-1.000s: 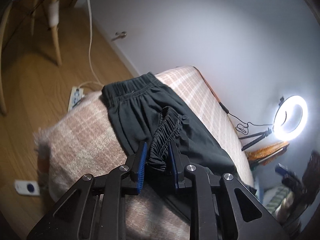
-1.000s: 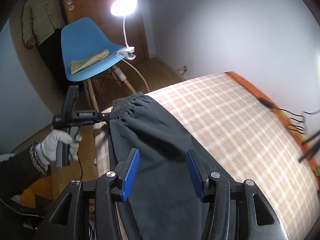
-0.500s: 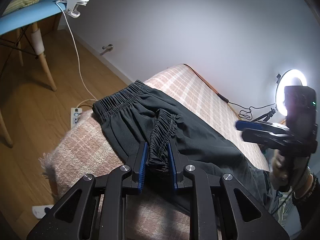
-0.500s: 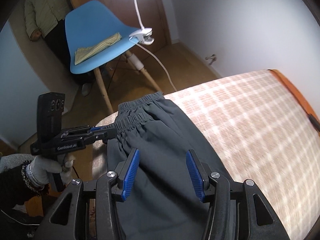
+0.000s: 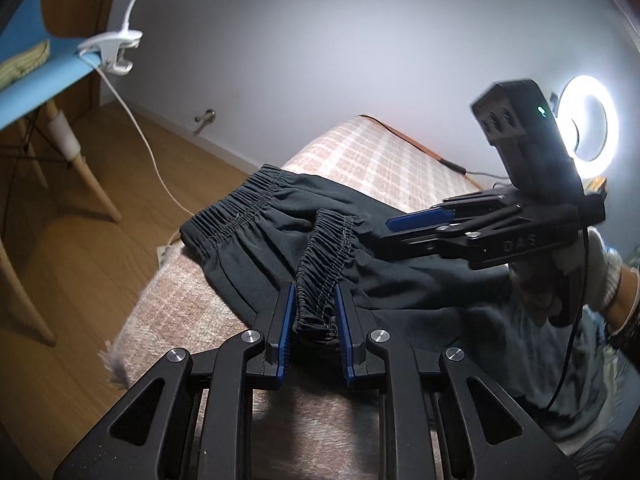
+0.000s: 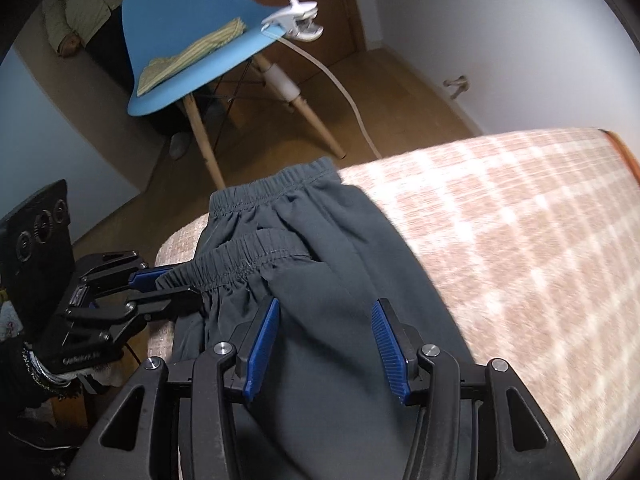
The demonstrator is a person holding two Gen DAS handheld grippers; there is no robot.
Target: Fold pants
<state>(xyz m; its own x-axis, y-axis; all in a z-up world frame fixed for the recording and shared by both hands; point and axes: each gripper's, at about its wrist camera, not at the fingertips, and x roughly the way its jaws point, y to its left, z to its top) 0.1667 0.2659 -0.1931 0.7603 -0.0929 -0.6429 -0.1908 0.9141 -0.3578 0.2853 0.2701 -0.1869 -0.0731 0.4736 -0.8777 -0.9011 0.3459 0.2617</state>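
Observation:
Dark pants (image 5: 400,280) lie on a pink checked blanket (image 5: 380,152), waistband (image 5: 236,208) at the end near the floor. My left gripper (image 5: 314,316) is shut on a gathered elastic edge of the pants (image 5: 324,264) and holds it lifted; it also shows in the right wrist view (image 6: 160,280). My right gripper (image 6: 324,344) is open and empty above the pants (image 6: 340,280); in the left wrist view it hovers over them (image 5: 420,220).
A blue chair (image 6: 192,32) with a folded striped cloth (image 6: 192,56) stands on the wooden floor (image 5: 100,260) beyond the bed end. A white clip lamp (image 6: 296,20) with cable hangs from it. A ring light (image 5: 588,124) glows by the wall.
My right gripper has moved in over the pants toward the waistband and stays open. My left gripper keeps its hold on the gathered elastic edge and has shifted slightly.

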